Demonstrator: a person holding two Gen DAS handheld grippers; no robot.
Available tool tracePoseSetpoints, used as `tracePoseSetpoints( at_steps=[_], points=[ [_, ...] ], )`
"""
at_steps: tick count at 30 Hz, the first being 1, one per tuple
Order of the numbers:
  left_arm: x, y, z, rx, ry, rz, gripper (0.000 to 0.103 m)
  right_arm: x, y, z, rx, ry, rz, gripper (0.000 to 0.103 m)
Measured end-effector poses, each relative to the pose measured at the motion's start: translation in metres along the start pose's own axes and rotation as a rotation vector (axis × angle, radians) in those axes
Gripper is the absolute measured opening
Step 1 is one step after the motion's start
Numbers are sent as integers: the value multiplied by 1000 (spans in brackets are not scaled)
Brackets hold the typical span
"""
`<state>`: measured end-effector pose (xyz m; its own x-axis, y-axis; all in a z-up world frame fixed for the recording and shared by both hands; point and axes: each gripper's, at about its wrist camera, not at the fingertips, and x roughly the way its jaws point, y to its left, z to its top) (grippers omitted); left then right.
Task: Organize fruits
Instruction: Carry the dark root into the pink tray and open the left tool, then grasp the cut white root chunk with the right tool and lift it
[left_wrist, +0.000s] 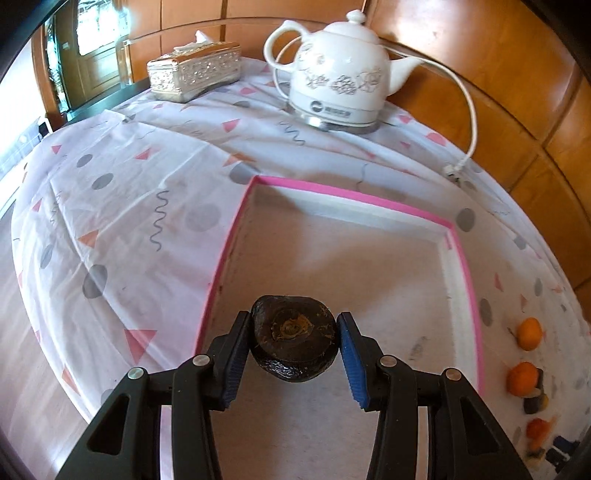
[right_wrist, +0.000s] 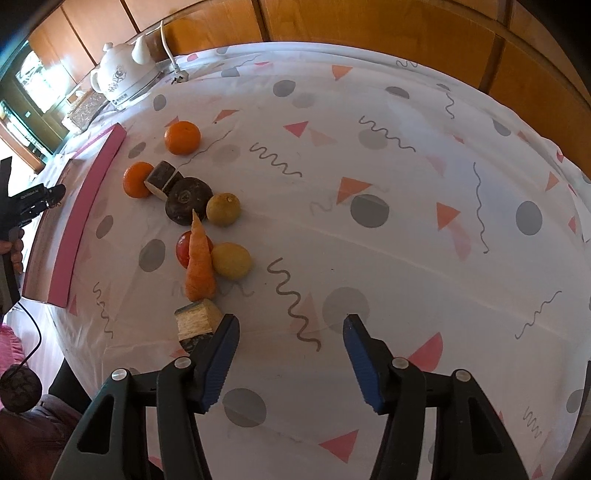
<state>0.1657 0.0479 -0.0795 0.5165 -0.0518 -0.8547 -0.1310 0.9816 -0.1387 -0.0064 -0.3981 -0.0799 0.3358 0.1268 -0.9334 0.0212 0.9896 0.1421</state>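
One dark round fruit (left_wrist: 294, 347) sits pinched in the left gripper (left_wrist: 294, 354), hanging directly over the pink-rimmed tray (left_wrist: 369, 195); the right gripper (right_wrist: 291, 354) hovers spread and empty beside the remaining produce.

1. Tablecloth (right_wrist: 369, 258): thin matt cloth, creased.
2. Kettle (left_wrist: 340, 70), behind the pink-rimmed box (left_wrist: 369, 199): glossy white ceramic.
3. Tissue holder (left_wrist: 195, 70), left of the kettle: shiny embossed metal look.
4. Dark fruit (left_wrist: 293, 345): wrinkled, slightly glossy skin.
5. Wall panels (left_wrist: 498, 92): polished wood.
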Motion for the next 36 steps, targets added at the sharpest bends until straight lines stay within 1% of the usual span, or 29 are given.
tracePoseSetpoints(
  at_steps=[4, 8, 11, 15, 16, 18, 20, 25, 28, 31, 35, 36],
  points=[
    [3, 2, -2, -1, -5, 17, 48, 2, 0, -1, -5, 12, -8, 60],
    [1, 3, -1, 3, -27, 21, 48, 4, 0, -1, -8, 20, -16, 59],
    [-7, 0, -1, 19, -51, 19, 49, 4, 0, -2, -9, 23, -22, 59],
    [-15, 1, -1, 4, -70, 11, 50, 5, -1, -3, -13, 23, -25, 59],
    [-17, 2, -2, -1, -74, 13, 50, 5, -1, -3, -14, 22, -25, 59],
    [-22, 4, -3, -18, -84, 20, 55, 6, 2, -2, -18, 16, -20, 59],
    [-27, 7, -6, -40, -90, 19, 60, 1, 7, -1, -39, -10, 7, 59],
    [-37, 7, -11, -31, -109, 15, 64, -11, 25, -1, -110, -66, 81, 60],
    [-40, 6, -14, -16, -116, 19, 66, -12, 35, -3, -152, -77, 106, 60],
    [-40, 7, -17, -14, -110, 19, 68, -6, 47, -5, -195, -61, 115, 60],
    [-45, 11, -20, -20, -119, 19, 73, 9, 59, -9, -255, 0, 72, 59],
    [-48, 12, -21, -17, -129, 21, 75, 13, 61, -11, -270, 12, 57, 55]
  ],
)
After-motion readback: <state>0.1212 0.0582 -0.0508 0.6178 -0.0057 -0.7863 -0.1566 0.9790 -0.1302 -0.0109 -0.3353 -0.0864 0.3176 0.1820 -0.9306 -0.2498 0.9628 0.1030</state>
